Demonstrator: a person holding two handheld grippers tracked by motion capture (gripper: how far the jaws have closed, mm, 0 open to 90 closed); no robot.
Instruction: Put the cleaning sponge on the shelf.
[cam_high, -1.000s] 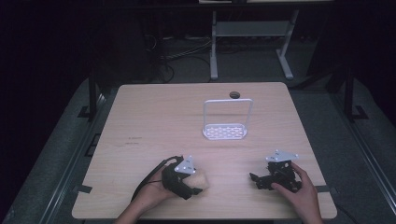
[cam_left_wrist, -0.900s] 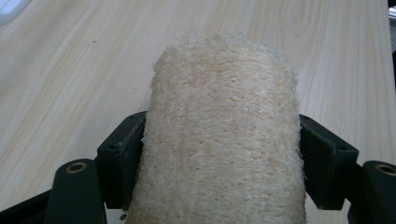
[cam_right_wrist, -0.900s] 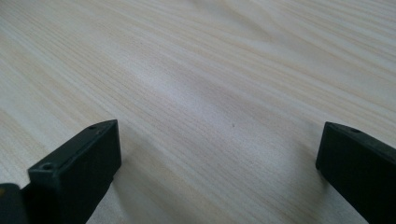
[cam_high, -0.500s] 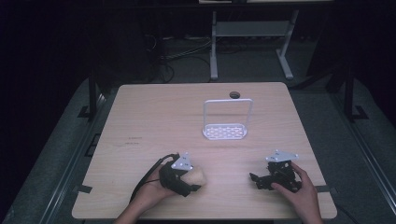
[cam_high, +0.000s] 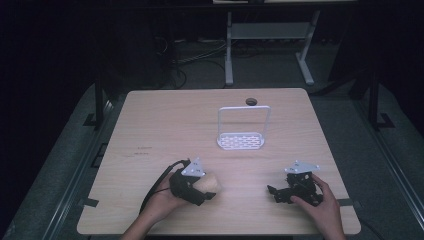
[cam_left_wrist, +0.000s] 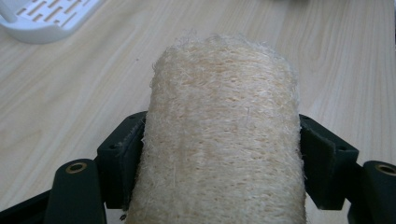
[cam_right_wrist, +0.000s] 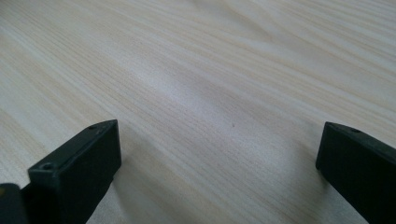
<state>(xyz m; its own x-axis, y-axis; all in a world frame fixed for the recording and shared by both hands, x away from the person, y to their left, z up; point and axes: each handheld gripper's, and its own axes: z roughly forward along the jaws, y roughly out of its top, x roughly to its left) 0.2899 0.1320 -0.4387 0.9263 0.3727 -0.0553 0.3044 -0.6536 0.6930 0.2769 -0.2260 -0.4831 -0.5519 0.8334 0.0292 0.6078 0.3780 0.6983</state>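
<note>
At the lower centre of the high view, the left gripper clamps a pale, fibrous loofah cylinder just above the light wooden table; the right gripper, lower right, gapes empty.

Loofah on table, rack behind

In the left gripper view the loofah sponge runs off the bottom edge, so its near end is unseen, and it hides the counter behind it. The white rack is cut off at the top left corner. In the high view the person's forearms leave the bottom edge, and the small dark round thing is too small to tell.
</note>
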